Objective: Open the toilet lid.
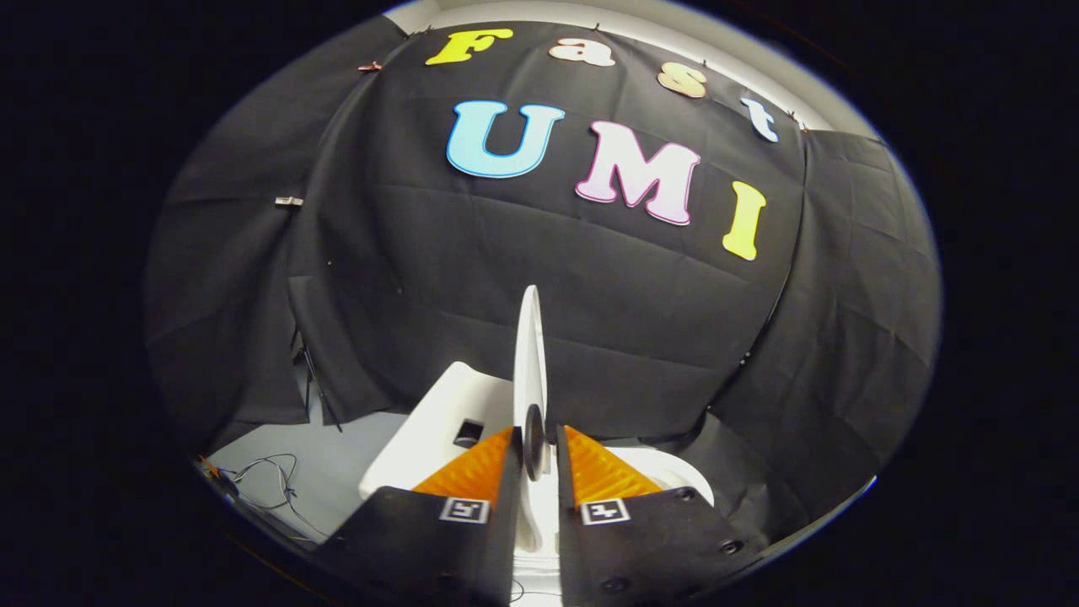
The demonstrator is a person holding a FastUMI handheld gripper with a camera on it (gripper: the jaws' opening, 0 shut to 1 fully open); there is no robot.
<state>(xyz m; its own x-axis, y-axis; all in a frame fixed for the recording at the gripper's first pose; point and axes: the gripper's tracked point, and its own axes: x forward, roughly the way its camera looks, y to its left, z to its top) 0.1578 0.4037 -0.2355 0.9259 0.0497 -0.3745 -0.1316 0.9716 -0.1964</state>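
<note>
Here the gripper points forward and slightly down, its two fingers drawn close together with the thin edge of the toilet lid caught between them. The lid stands raised on edge, seen almost side-on, rising straight up from between the fingertips and reaching well beyond them against the black cloth wall. Both pads seem to press on the lid's faces, though the narrow gap on the right side makes the contact there hard to judge with certainty. A dark round bumper sits on the lid right at the fingertips. To the left of the fingers and just ahead lies the white toilet tank, with a dark square opening on its top. To the right of the fingers, a curved bit of the white toilet rim shows beneath them. Farther off to the left, loose cables lie on the pale floor.
</note>
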